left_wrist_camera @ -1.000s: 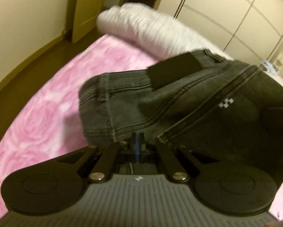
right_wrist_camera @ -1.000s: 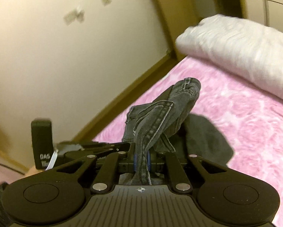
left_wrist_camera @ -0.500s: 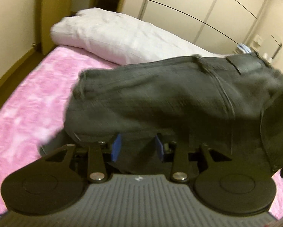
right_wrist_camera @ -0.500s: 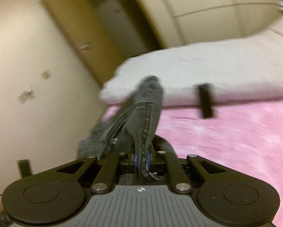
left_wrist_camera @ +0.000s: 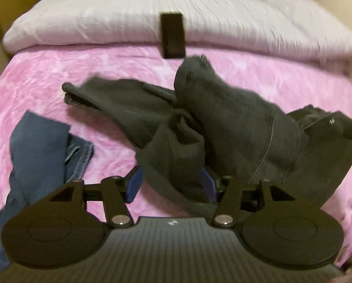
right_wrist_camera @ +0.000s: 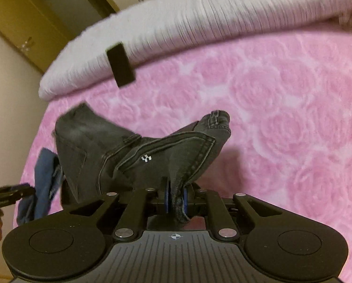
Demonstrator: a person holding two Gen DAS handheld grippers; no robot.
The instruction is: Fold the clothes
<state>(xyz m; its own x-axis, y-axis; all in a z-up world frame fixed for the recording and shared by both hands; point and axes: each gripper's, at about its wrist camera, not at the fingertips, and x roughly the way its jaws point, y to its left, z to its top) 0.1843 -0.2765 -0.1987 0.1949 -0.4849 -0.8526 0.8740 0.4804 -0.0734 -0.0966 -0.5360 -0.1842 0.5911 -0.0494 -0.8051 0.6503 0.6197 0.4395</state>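
Pink rose-patterned bedding [right_wrist_camera: 282, 122] carries the crumpled dark jeans [left_wrist_camera: 235, 122]. With jaws spread, the left gripper [left_wrist_camera: 171, 184] loosely straddles a fold; the right gripper [right_wrist_camera: 175, 198] pinches a seam. One-sided tension could drag the jeans askew.

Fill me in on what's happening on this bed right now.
A person with a handheld gripper in each hand is folding dark grey jeans on a pink rose-patterned blanket. The right gripper is clamped on a seamed edge of the jeans, holding it up off the bed. The left gripper is open, with grey fabric lying loose between its blue pads. A blue garment lies crumpled to the left, and a white duvet is folded at the far end.
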